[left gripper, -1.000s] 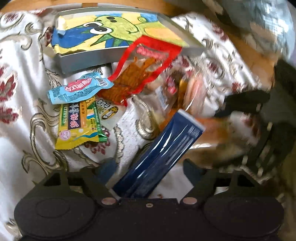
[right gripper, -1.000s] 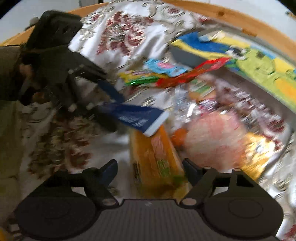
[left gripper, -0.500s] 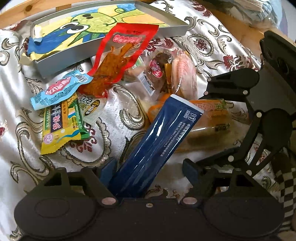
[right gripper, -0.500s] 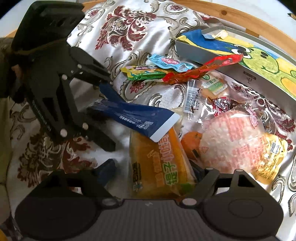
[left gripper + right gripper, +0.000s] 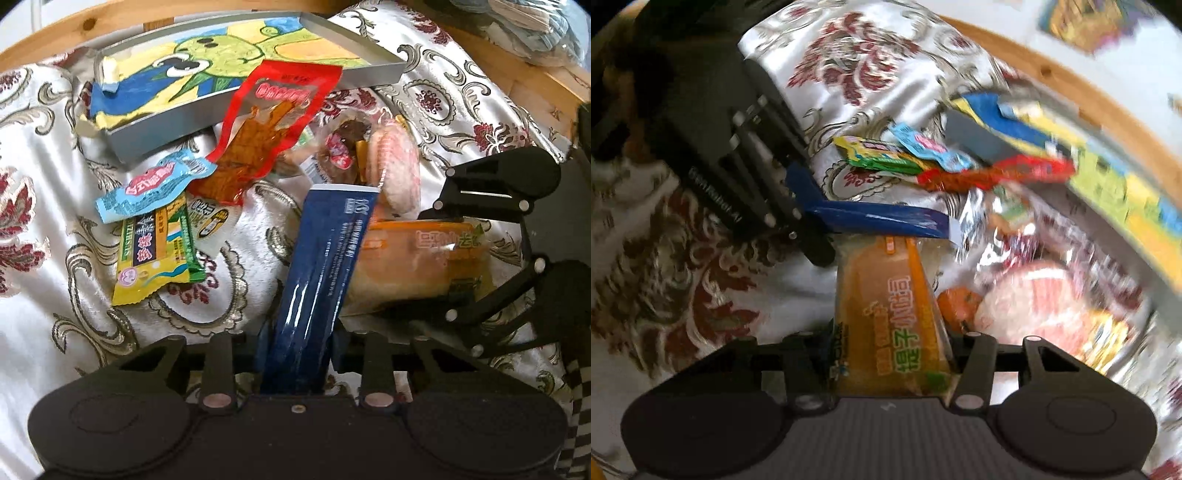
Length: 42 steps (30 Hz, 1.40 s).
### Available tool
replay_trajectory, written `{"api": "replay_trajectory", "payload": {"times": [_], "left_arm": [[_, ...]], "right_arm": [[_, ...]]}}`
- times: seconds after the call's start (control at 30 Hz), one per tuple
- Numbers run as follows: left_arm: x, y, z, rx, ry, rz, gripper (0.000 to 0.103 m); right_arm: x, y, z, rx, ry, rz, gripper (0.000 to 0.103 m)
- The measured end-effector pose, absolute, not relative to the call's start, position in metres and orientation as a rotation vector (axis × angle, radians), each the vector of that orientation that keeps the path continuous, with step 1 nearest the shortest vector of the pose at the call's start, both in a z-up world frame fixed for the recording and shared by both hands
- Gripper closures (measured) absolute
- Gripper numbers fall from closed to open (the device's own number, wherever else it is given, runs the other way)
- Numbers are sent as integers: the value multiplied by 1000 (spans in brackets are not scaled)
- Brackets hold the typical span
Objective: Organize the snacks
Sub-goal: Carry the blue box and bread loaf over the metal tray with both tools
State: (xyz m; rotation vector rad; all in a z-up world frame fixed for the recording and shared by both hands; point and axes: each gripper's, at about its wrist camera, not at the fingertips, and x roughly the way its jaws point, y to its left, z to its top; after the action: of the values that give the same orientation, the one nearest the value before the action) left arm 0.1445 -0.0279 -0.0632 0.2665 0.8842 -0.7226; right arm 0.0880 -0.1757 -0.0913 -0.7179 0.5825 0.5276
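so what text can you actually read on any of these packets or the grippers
"橙子小": large green characters on the orange bread packet in the right gripper; the rest is too blurred.
"ZHIHUISHU": edge of the yellow-green packet.
Lettering on the left gripper body: too blurred to read.
Red packet, light blue packet, dark blue box: print unreadable.
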Motion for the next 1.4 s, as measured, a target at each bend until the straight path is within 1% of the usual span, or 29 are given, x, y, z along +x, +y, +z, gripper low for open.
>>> {"api": "replay_trajectory", "payload": {"times": [0.27,0.43,0.63,0.87,1.07,1.1,1.17,1.2,1.27,1.4], "left_arm": [[124,-26,-40,228,793,-634,73],[117,-20,-24,190,694,-575,73],[119,-12,-10,109,603,-493,73],[133,-13,3,41,516,-405,73],[164,-30,31,-4,447,-331,73],[171,-33,36,-11,439,-320,73],[186,-39,43,-34,429,-297,73],[195,-42,46,-48,433,-288,73],[212,-47,48,-69,450,-280,73],[236,-60,44,-69,475,-269,73]], "right_arm": [[55,-158,-97,-993,373,412,49],[42,-156,-90,-1030,299,382,49],[39,-161,-63,-893,237,340,49],[67,-172,-39,-695,169,245,49],[103,-178,-22,-597,97,122,49],[110,-180,-19,-573,88,104,50],[124,-190,-11,-510,74,66,62],[131,-195,-9,-487,75,53,78],[145,-207,-7,-457,89,36,79],[167,-234,-19,-346,198,66,79]]}}
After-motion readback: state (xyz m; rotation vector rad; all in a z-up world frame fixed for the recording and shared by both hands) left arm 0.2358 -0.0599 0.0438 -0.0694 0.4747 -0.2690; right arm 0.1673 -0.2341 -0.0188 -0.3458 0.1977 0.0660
